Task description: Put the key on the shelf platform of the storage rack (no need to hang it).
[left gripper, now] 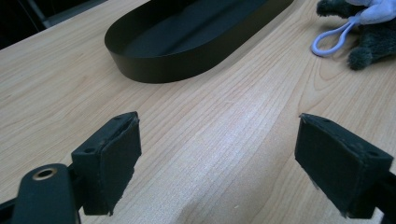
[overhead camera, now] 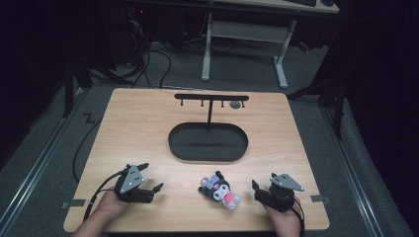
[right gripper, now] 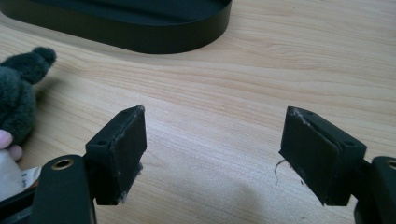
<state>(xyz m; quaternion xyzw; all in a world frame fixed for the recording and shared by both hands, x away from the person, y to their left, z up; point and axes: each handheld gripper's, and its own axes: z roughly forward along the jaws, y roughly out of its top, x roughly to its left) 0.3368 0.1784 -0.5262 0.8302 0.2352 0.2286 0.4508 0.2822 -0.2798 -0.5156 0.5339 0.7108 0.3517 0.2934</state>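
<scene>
Pre-grasp: plush keychain (overhead camera: 220, 190) lies on near tabletop (overhead camera: 148, 133) between left hand-held gripper (overhead camera: 150, 183) and right hand-held gripper (overhead camera: 258, 190), both open, empty. Next: right closes in leftward on it.

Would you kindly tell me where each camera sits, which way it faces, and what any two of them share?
High view: above the person's side, looking forward and down on the table; forearms, left tongs and right tongs enter from below.
Left gripper view: rides the left tongs, open over bare wood, facing the black tray.
Right gripper view: rides the right tongs, open, low over the wood.
Shared: all three show the tray and the plush toy.
</scene>
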